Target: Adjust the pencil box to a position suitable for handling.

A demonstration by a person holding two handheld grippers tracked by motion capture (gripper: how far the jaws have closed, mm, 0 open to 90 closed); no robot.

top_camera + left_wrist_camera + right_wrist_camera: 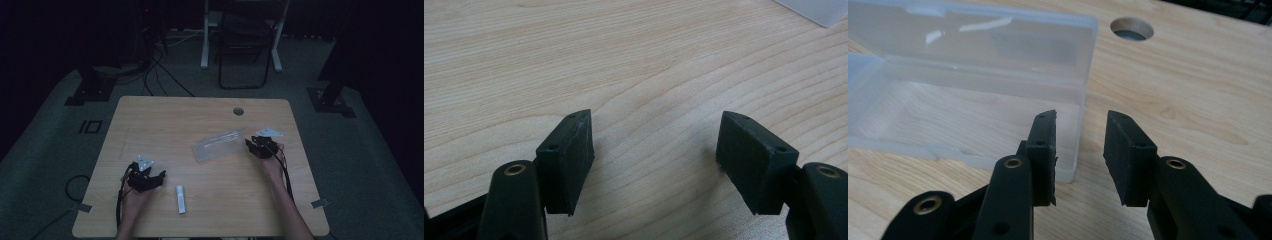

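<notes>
1. Jaws: your right gripper (pixel 1080 150) stands narrowly parted astride the right end wall of the open clear case (pixel 973 95), not pressing; your left gripper (pixel 656 160) is released over bare table (pixel 574 50).
2. Step: gripping the case at far right centre. Next: clench on that wall; white tube (pixel 180 199) waits near.

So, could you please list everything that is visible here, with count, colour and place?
Plastic box: one, clear, lid open, on the table right of middle, in front of the right gripper.
Small tube: one, white, lying near the front edge, right of the left gripper.
Table: one, light wood, with a round hole near the far edge.
Chair: one, dark frame, on the floor beyond the table.
Cables: several, black, on the floor, far left.
Left gripper: black, jaws wide apart over bare wood.
Right gripper: black, jaws narrow, nothing between them.
</notes>
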